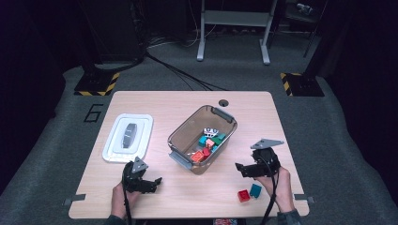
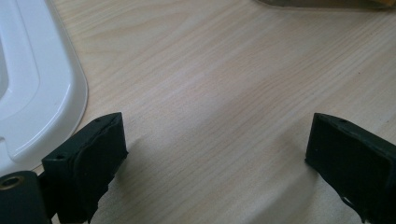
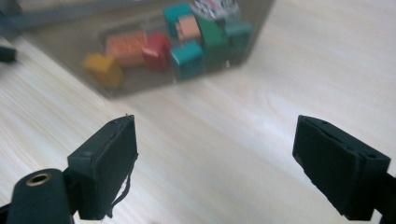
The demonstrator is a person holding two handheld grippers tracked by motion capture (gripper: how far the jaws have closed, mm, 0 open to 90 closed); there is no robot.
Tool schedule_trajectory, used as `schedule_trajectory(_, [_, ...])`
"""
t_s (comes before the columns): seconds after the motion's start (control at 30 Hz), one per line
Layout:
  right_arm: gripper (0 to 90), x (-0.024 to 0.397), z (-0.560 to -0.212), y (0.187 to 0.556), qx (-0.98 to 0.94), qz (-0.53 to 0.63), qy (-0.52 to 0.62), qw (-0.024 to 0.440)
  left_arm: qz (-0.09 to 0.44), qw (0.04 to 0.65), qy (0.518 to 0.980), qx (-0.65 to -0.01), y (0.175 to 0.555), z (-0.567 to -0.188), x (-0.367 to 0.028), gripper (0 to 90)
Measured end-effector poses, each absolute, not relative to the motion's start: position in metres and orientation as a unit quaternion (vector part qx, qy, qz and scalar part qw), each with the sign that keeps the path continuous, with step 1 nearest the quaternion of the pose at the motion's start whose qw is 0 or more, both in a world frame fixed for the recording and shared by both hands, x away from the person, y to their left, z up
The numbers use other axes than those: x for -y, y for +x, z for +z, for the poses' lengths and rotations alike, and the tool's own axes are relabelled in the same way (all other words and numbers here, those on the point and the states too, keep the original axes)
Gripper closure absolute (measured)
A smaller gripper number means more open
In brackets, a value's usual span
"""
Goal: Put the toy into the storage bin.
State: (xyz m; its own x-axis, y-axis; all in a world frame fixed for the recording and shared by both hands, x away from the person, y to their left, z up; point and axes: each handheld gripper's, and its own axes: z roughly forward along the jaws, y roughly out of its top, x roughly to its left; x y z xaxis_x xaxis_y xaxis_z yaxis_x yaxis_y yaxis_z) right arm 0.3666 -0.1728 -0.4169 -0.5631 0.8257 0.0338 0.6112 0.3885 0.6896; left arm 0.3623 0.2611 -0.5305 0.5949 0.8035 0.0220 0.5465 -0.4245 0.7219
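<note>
High view: right gripper (image 1: 240, 168) hangs between the bin (image 1: 180, 132) and two loose blocks, red block (image 1: 243, 195) and teal block (image 1: 256, 190), which lie touching near the table's (image 1: 197, 101) front edge. Left gripper (image 1: 155, 182) sits low, just in front of the white lid (image 1: 112, 150).

Right gripper view: jaws wide apart, nothing between them; bin wall ahead, blurred, with coloured blocks (image 3: 187, 58) inside.

Left gripper view: jaws apart over bare wood, lid (image 2: 42, 84) corner at left.
</note>
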Motion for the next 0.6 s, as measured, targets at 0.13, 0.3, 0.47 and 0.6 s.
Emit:
schedule_trajectory(0.13, [12.8, 0.186, -0.436, 0.355, -0.813, 0.326, 0.458, 0.152, 0.185, 0.346, 0.824, -0.409, 0.362, -0.53, -0.261, 5.0])
schedule_trajectory(0.3, [12.9, 0.199, -0.454, 0.341, -0.808, 0.312, 0.478, 0.145, 0.186, 0.346, 0.823, -0.41, 0.362, -0.53, -0.261, 5.0])
schedule_trajectory(0.47, [13.2, 0.206, -0.468, 0.331, -0.803, 0.304, 0.494, 0.141, 0.185, 0.346, 0.824, -0.41, 0.362, -0.53, -0.261, 5.0])
schedule_trajectory(0.6, [13.9, 0.211, -0.476, 0.326, -0.796, 0.298, 0.506, 0.145, 0.186, 0.345, 0.823, -0.41, 0.362, -0.53, -0.261, 4.9])
